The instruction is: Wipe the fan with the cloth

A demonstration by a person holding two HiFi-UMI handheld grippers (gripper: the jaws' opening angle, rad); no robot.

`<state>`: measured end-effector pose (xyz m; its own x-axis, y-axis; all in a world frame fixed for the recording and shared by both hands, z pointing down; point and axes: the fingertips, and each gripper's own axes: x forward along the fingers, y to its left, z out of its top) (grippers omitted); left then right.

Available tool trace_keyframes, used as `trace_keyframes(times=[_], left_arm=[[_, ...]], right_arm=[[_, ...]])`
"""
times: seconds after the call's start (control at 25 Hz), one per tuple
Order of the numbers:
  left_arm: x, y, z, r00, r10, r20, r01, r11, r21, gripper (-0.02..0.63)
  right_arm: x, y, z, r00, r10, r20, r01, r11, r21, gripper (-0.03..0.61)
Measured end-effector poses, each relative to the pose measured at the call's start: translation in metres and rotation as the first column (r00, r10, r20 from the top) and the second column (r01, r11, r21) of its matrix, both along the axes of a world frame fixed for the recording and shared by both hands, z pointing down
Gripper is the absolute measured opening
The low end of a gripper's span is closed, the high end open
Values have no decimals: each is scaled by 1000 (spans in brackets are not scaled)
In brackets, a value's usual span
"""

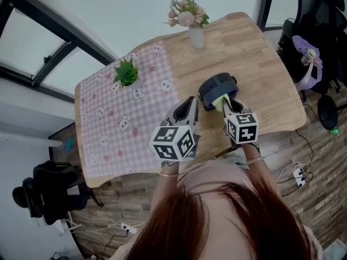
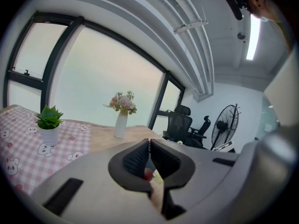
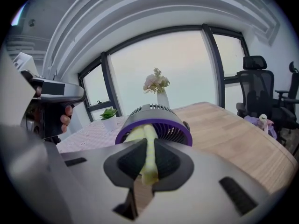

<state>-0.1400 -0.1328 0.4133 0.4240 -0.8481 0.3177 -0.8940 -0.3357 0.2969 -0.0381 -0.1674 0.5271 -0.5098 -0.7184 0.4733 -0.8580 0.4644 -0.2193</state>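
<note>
Fan (image 1: 217,88) (image 3: 156,125), a small dark unit w/ a purple rim, sits on the bare wood of the table (image 1: 260,64), right of centre and toward the near edge, grille tilted at my R gripper (image 1: 226,108) (image 3: 148,160). A yellow-green cloth (image 1: 221,101) (image 3: 148,148) lies against that grille, and its near end is pinched tight between the R gripper's jaws, so that one is clamped on the cloth just in front of the fan. My L gripper (image 1: 187,110) (image 2: 149,160) hangs just left of the fan, over the line where the wood meets the pink checked tablecloth (image 1: 135,123). Its jaws are pressed together w/ nothing between them. I can't tell whether it touches the fan. The tablecloth covers the left part of the table and carries a small potted plant (image 1: 126,75) (image 2: 48,125) at its far side. A white vase of flowers (image 1: 196,37) (image 2: 121,120) stands on the wood at the far edge, well apart from the fan. Black office chairs (image 2: 184,125) stand beyond the table's right end.
</note>
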Motion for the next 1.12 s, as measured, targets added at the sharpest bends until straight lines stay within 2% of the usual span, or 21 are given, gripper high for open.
trace_keyframes(times=[0.12,0.32,0.48,0.68,0.96,1.12], left_arm=[[16,-16,6,996,77,40,-77,997,2,17],[44,-56,20,972,190,136,-195,981,25,17],[60,-82,27,959,239,154,-246,969,33,17],[82,-93,29,943,285,172,-297,954,49,17],[87,-94,37,936,312,165,-317,948,9,17],[88,-94,39,926,328,187,-331,944,-15,17]], right_arm=[[-1,-2,1,1000,-19,-5,18,1000,-10,38],[-3,-3,2,999,-53,-10,53,998,-25,38],[-2,-4,3,997,-73,7,74,996,-46,38],[-1,-4,3,997,-80,23,81,995,-58,38],[3,-5,1,996,-70,49,73,995,-62,38],[9,-6,-1,996,-55,66,59,996,-65,38]])
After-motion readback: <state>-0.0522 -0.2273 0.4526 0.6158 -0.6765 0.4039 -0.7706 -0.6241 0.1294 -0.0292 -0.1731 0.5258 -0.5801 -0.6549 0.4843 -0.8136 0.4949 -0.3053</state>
